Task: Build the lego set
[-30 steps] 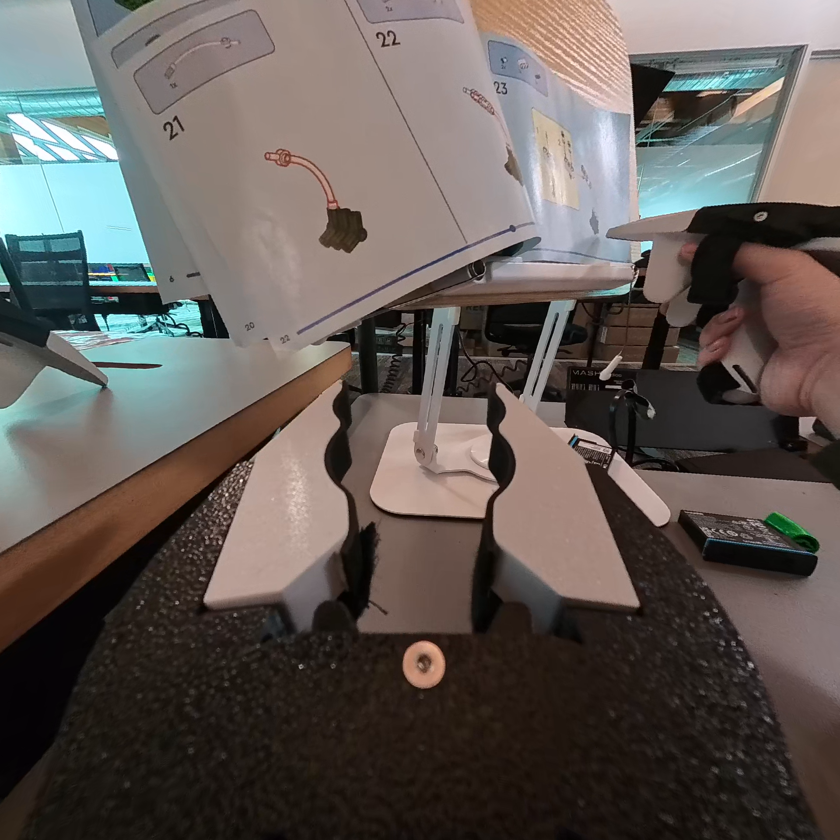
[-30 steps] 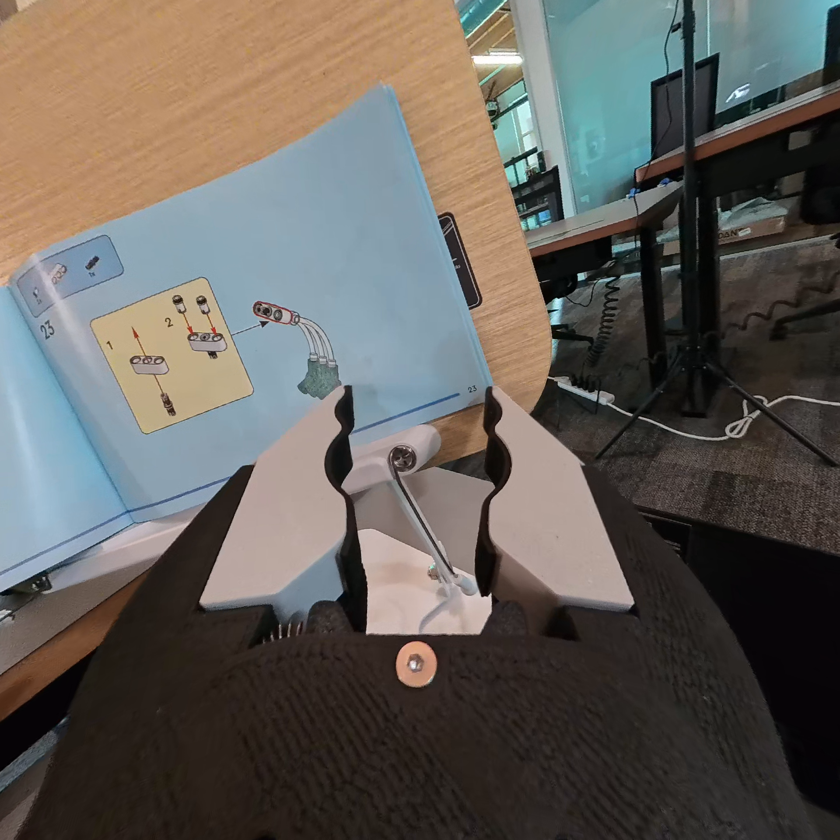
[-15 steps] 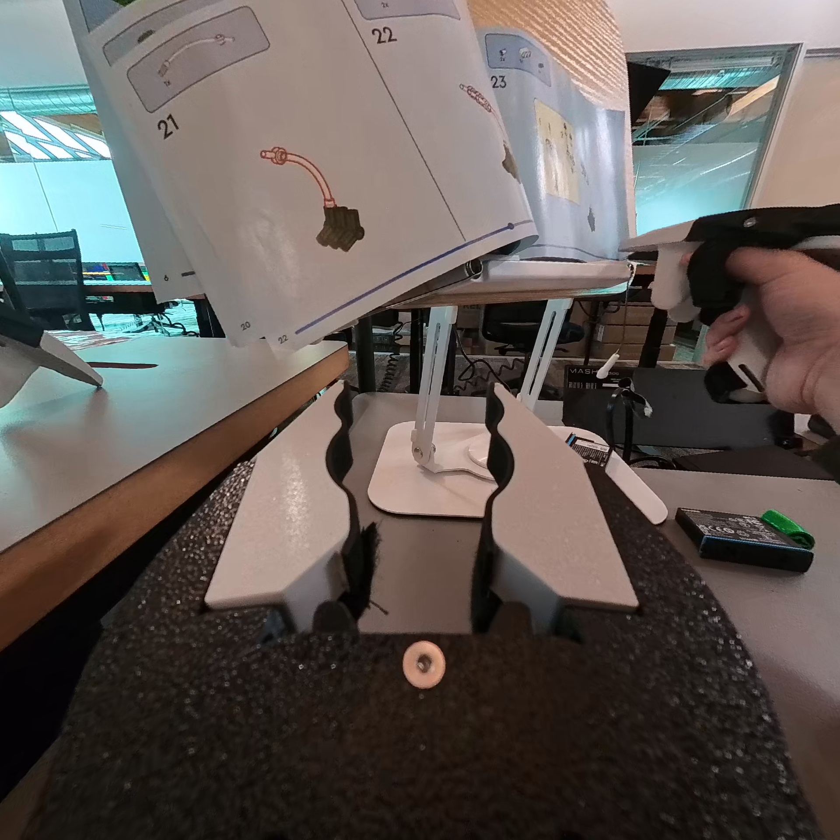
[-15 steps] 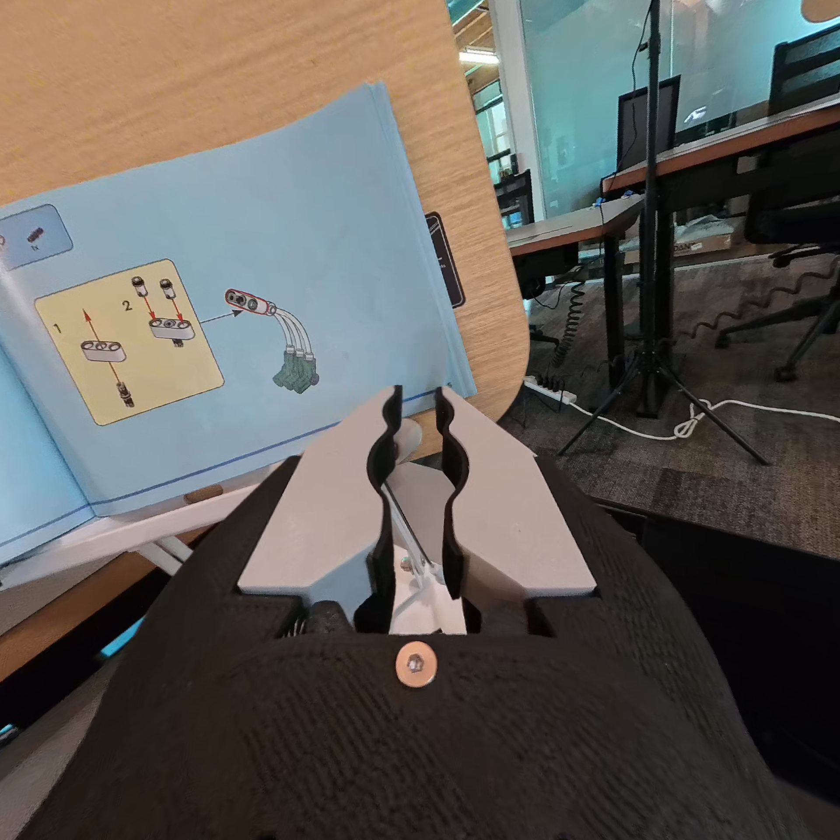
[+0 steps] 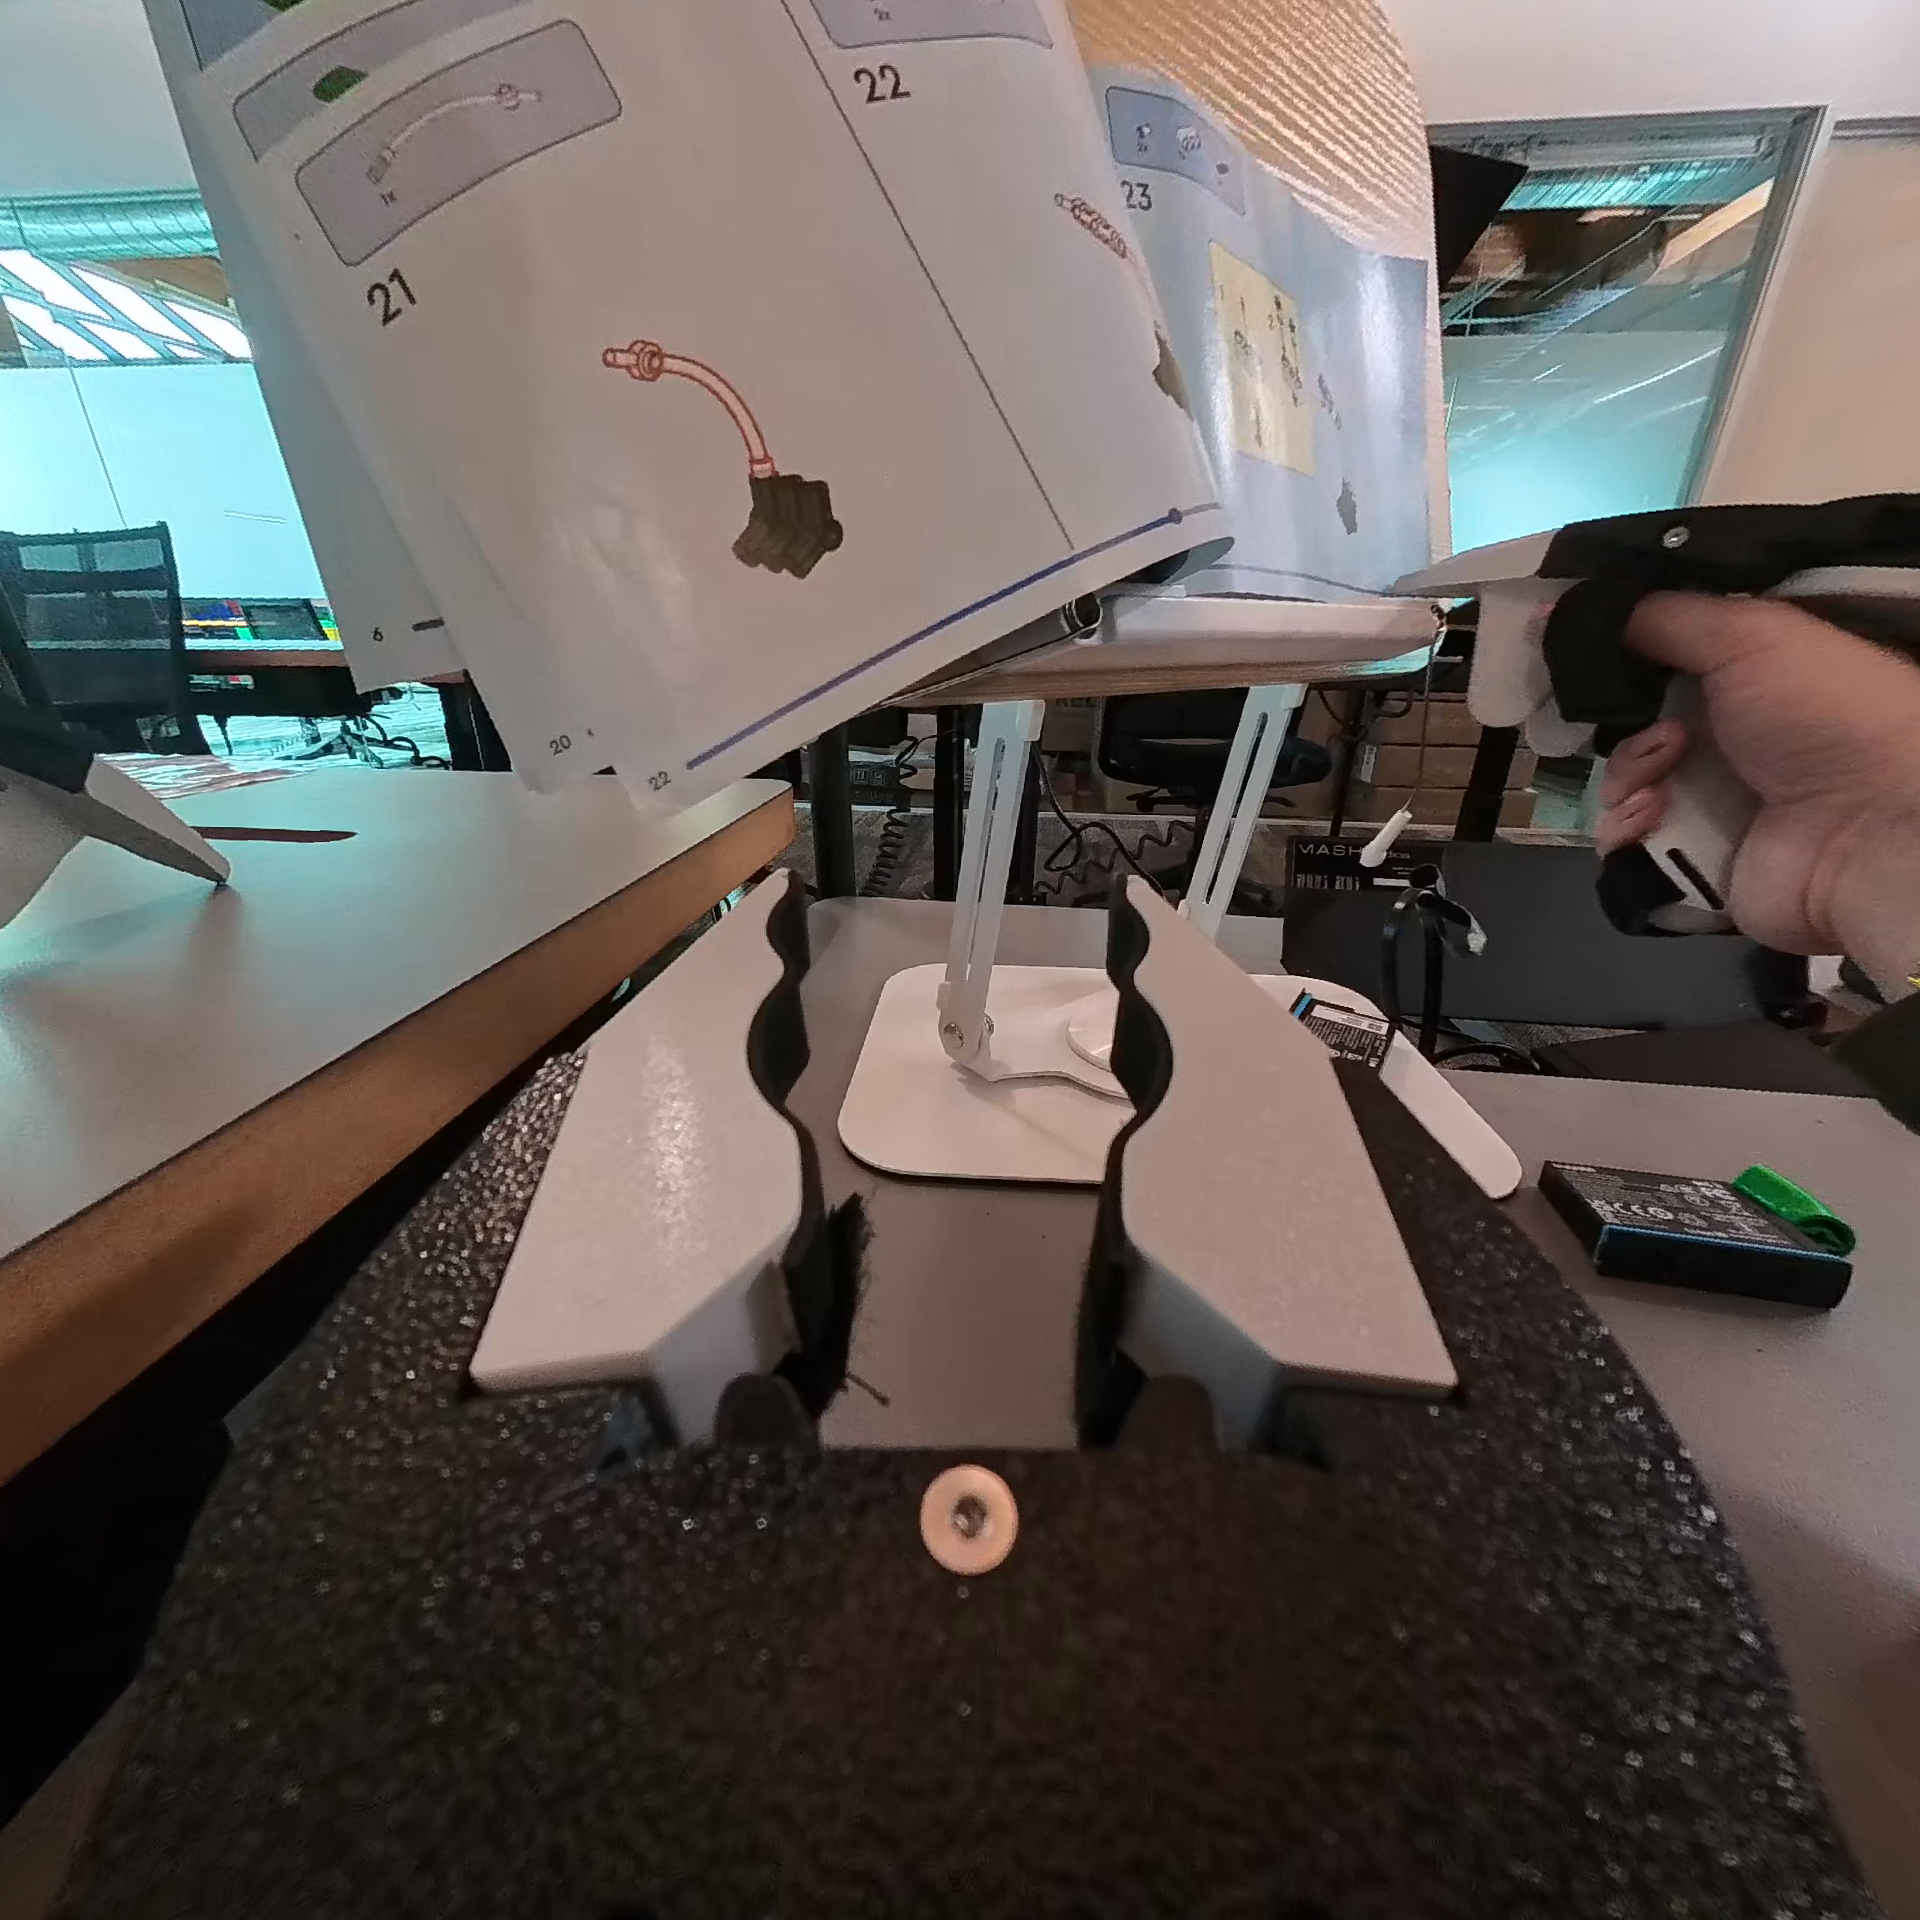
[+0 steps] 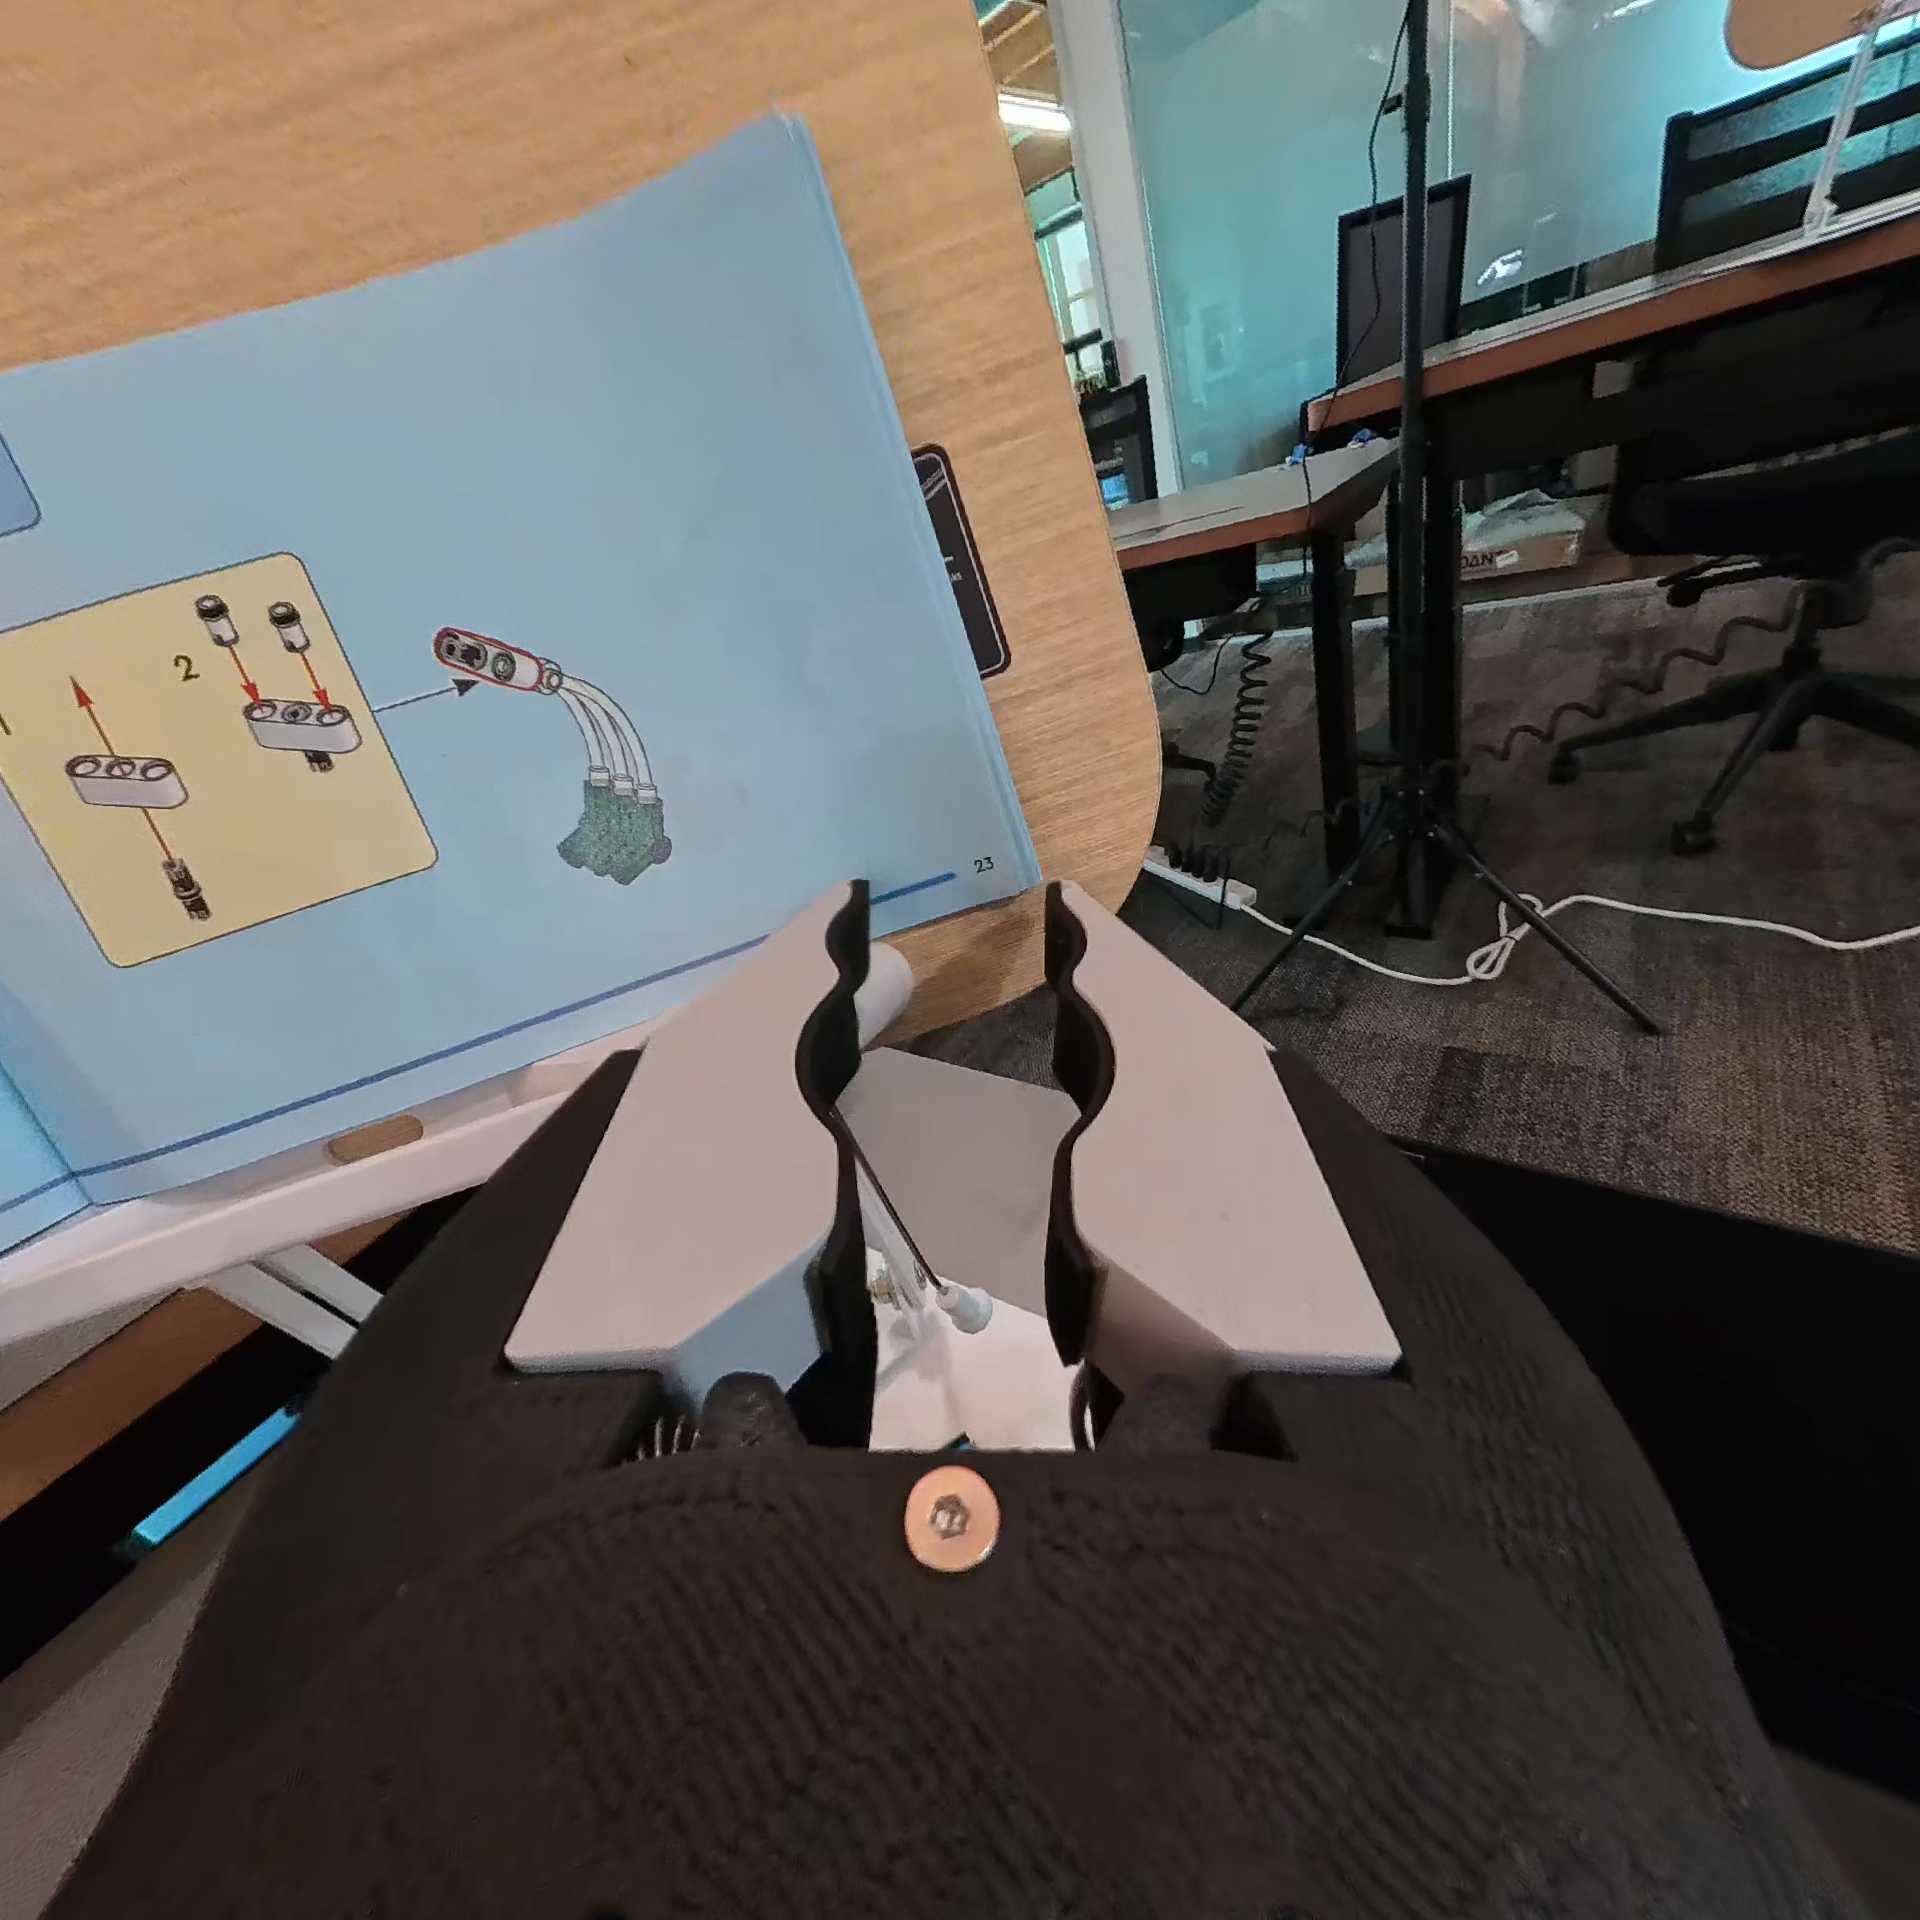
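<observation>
The instruction booklet lies open on a wooden board held up by a white stand. In the right wrist view its light blue page fills the left side. My right gripper is open and empty, its fingertips just below the page's lower right corner. It also shows in the left wrist view, held by a hand at the right end of the stand's ledge. My left gripper is open and empty, low over the grey table, pointing at the stand's base. No lego pieces are in view.
A black battery with a green tab lies on the table to the right. A black box stands behind it. Another desk is on the left. A tripod and an office chair stand on the carpet beyond. One gripper's finger ends stand about 30 centimetres off the other's.
My right gripper's jaws narrowed with nothing between them, then opened partway again, and it moved in toward the page's lower right corner. My left gripper has barely moved.
</observation>
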`<state>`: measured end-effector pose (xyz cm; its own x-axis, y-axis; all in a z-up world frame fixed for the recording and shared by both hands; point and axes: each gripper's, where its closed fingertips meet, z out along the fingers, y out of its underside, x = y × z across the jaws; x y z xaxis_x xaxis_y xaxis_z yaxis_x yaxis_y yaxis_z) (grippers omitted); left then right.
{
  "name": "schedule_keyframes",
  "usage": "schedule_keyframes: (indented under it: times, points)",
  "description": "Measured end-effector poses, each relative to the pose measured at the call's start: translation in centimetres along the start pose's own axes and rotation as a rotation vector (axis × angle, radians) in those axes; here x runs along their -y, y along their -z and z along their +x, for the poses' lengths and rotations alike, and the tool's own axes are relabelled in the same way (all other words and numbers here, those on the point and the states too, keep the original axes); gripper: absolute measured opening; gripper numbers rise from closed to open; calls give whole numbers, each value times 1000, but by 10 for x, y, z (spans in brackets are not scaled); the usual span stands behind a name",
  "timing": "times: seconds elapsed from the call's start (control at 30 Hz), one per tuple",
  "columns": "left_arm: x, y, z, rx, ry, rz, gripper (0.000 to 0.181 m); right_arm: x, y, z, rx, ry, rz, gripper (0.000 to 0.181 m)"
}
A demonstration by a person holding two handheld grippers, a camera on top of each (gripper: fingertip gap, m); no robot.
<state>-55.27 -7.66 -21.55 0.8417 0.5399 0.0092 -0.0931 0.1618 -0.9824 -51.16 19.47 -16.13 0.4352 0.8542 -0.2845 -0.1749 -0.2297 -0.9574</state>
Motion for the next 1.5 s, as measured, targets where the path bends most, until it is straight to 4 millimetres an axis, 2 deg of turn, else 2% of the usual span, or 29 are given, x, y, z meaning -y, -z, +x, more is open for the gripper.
schedule_keyframes:
  times: [0.43, 0.93, 1.3, 1.4, 1.5]
  points:
    - [0, 0, 1, -5, -2, -2, 55, 3, -1, -6, 28, -6, 18, 35]
    - [-1, -1, 1, -8, 0, -6, 54, 0, 1, 1, -15, 19, -1, 9]
    - [-1, -1, 3, -12, 0, -8, 54, 4, -2, 3, -57, 46, 17, 8]
    - [-1, -1, 3, -11, 0, -7, 54, 4, -2, 4, -74, 59, 20, 0]
    - [-1, -1, 2, -10, 5, -7, 54, 3, -2, 2, -65, 81, 23, 0]
